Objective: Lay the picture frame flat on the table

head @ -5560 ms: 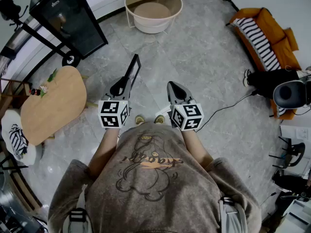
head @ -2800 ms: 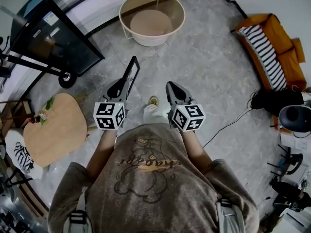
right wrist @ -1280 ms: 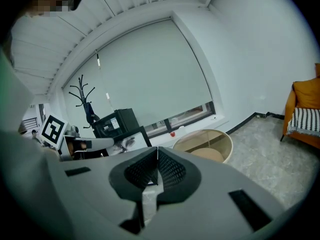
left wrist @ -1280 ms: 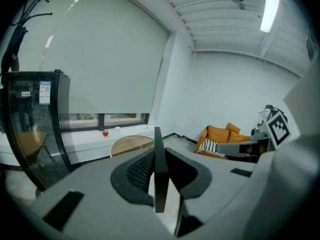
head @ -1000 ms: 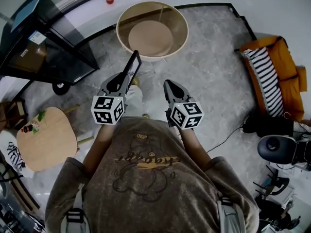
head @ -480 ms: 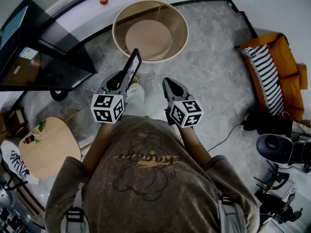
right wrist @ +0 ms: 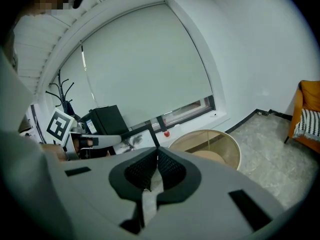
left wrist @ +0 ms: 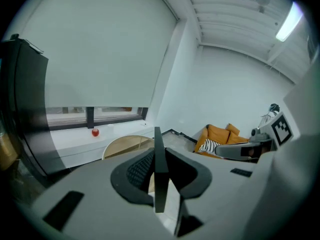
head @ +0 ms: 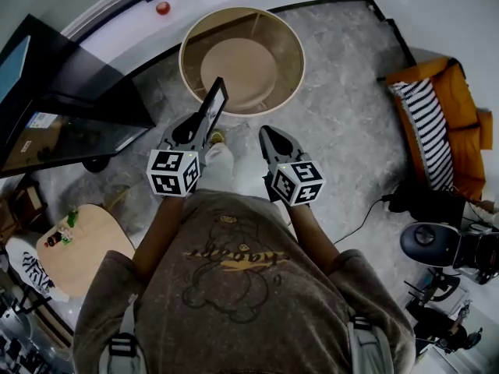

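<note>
Black and thin, the picture frame (head: 212, 106) is hanging in the air on edge, not lying on any surface. The left gripper (head: 195, 129) is clamping its lower part between both pads. In the left gripper view the frame is showing as 1 dark strip running straight up between the jaws. From the head view its upper end is showing against the near rim of the round table (head: 299, 53), which is standing ahead on the grey stone floor (head: 343, 92). The right gripper (head: 268, 137) is hovering just beside the left one, its jaws pressed together on nothing. An orange sofa (head: 440, 92) with a striped cushion (head: 425, 127) is sitting well apart at the right, and a black cabinet (head: 70, 107) is standing at the left.
</note>
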